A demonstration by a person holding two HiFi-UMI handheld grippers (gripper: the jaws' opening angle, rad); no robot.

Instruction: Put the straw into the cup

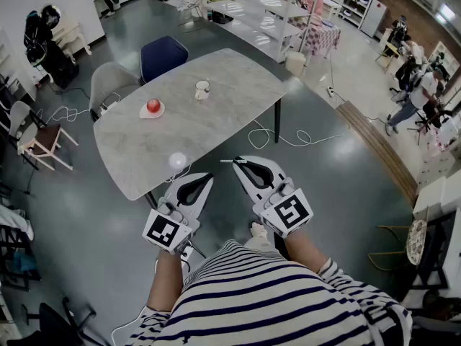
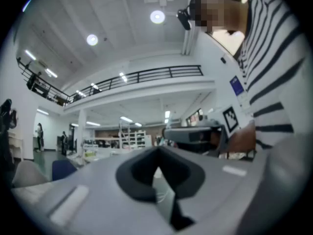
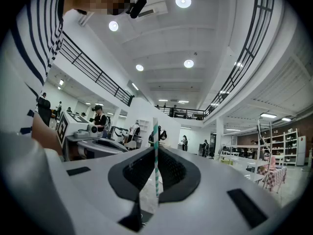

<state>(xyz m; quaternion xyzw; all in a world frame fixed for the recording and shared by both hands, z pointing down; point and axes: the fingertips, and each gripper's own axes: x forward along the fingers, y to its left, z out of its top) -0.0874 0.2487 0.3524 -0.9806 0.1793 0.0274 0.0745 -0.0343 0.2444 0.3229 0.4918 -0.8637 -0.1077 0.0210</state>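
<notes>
Teal-striped straw (image 3: 156, 153) is clamped in the right gripper (image 1: 238, 163), the left gripper (image 1: 207, 178) closed and empty, with the cup (image 1: 202, 89) well apart on the desk (image 1: 238, 99), so insertion remains undone.

One marble table (image 1: 230, 117); on it one cup (image 1: 202, 90) and, to its left, one plate (image 1: 143, 114) with one red round thing (image 1: 153, 106); two chairs at its far side, a grey chair (image 1: 112, 81) and a blue chair (image 1: 162, 55); two grippers near, left gripper (image 1: 207, 177) and right gripper (image 1: 238, 161); one striped straw (image 3: 156, 151).
</notes>
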